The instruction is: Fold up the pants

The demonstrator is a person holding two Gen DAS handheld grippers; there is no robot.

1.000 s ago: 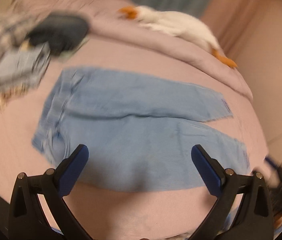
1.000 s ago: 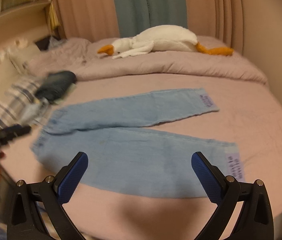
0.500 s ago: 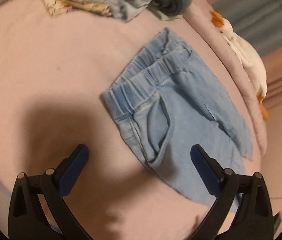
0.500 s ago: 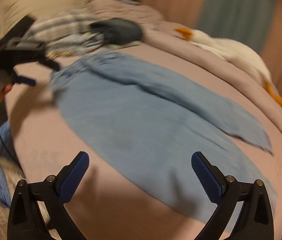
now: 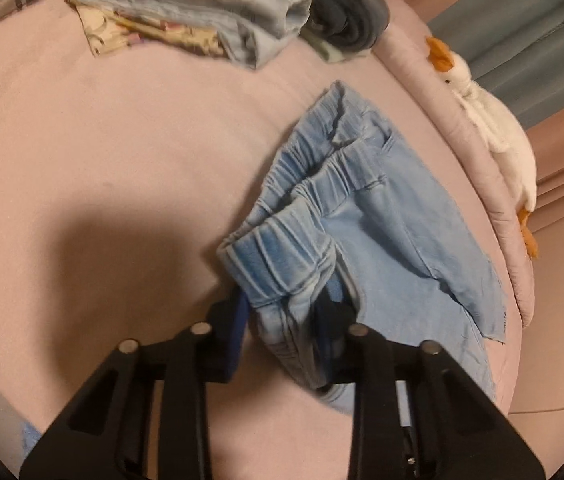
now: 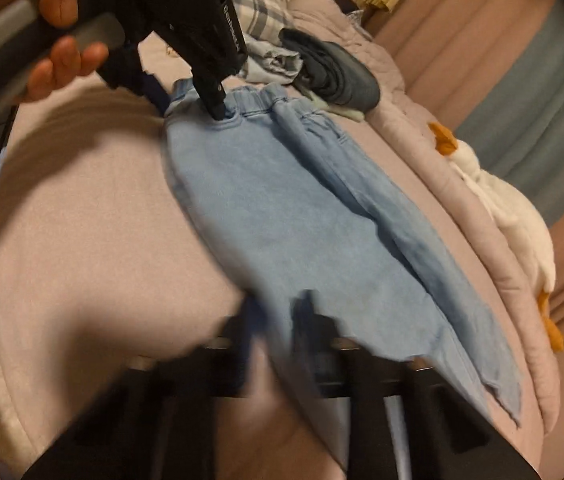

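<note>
Left wrist, left gripper [image 5: 282, 316] closing on pants [image 5: 362, 216] waistband, right gripper [image 6: 278, 320] pinching leg edge

The left hand-held gripper [image 5: 282, 316], low in its frame, is closing on the pants [image 5: 382, 216] waistband, a hand [image 6: 58, 36] gripping it at upper left, while the right hand-held gripper [image 6: 278, 320] pinches the leg edge.

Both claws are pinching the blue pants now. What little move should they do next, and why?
Probably lift the near edge and carry it over the far leg. The left claw, closing, pinches the waistband of the pants; the right claw pinches the near leg's edge. The two legs lie side by side, unfolded, on the bed.
</note>
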